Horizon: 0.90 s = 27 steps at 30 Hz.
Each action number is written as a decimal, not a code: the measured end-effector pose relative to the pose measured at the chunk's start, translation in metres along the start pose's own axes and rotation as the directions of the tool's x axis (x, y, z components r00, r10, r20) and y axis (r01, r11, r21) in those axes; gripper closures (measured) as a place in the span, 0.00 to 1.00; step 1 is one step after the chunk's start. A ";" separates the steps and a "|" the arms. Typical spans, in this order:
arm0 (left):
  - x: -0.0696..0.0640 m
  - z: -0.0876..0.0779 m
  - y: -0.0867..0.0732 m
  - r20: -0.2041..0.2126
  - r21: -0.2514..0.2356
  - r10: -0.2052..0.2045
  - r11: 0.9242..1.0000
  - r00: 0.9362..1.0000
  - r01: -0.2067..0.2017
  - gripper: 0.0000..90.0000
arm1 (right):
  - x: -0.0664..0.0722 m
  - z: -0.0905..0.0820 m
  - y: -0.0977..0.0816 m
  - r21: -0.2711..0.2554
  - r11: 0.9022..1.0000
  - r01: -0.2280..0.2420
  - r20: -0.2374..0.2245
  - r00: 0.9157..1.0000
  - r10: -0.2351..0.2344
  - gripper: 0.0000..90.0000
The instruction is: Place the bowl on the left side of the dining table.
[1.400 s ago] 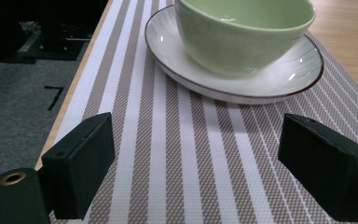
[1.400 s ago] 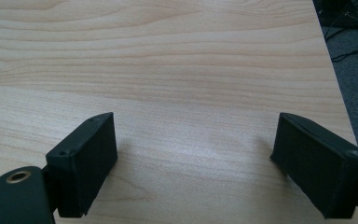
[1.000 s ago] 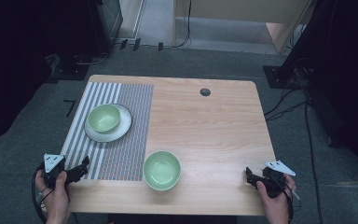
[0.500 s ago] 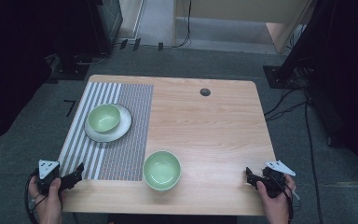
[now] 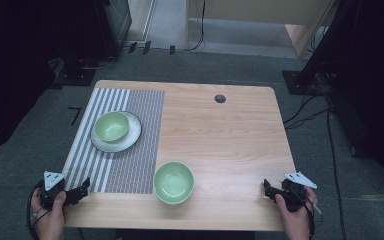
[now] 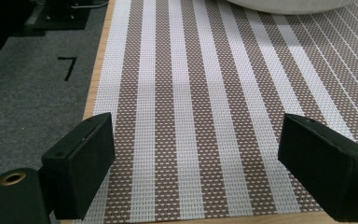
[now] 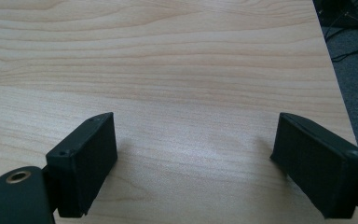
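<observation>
Waiting wide-jawed and empty at the near corners, the left gripper (image 5: 75,192) sits nearer the loose green bowl (image 5: 173,182) — up-right of it — than the right gripper (image 5: 275,192).

One pale green bowl (image 5: 111,126) sits upright on a white plate (image 5: 130,138) atop the striped placemat (image 5: 140,150). A second green bowl (image 5: 173,182), upright and empty, rests on the bare wooden surface (image 5: 230,140) just beside the mat's corner.
</observation>
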<state>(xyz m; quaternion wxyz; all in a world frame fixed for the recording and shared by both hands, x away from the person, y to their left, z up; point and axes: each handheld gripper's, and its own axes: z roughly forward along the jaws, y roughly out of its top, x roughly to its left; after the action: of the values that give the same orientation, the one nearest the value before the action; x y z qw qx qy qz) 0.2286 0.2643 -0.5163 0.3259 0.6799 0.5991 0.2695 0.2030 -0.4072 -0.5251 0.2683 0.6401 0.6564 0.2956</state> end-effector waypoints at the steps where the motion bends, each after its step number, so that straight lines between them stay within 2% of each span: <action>1: 0.000 0.001 0.000 0.001 0.005 -0.003 1.000 1.000 0.003 0.11 | 0.000 0.000 0.000 0.000 1.000 0.000 0.000 1.000 0.000 0.15; 7: -0.003 0.004 0.001 -0.004 0.046 0.028 0.999 1.000 -0.027 0.11 | 0.000 0.000 0.000 0.000 1.000 0.000 0.000 1.000 0.000 0.15; 27: -0.003 0.004 0.002 -0.005 0.052 0.030 0.998 1.000 -0.029 0.11 | 0.000 0.000 0.000 -0.001 1.000 0.002 0.000 1.000 -0.002 0.15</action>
<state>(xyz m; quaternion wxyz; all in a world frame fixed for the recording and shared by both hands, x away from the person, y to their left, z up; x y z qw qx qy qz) 0.2326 0.2609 -0.5179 0.3025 0.6961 0.5967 0.2606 0.2030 -0.4073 -0.5251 0.2687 0.6394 0.6569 0.2959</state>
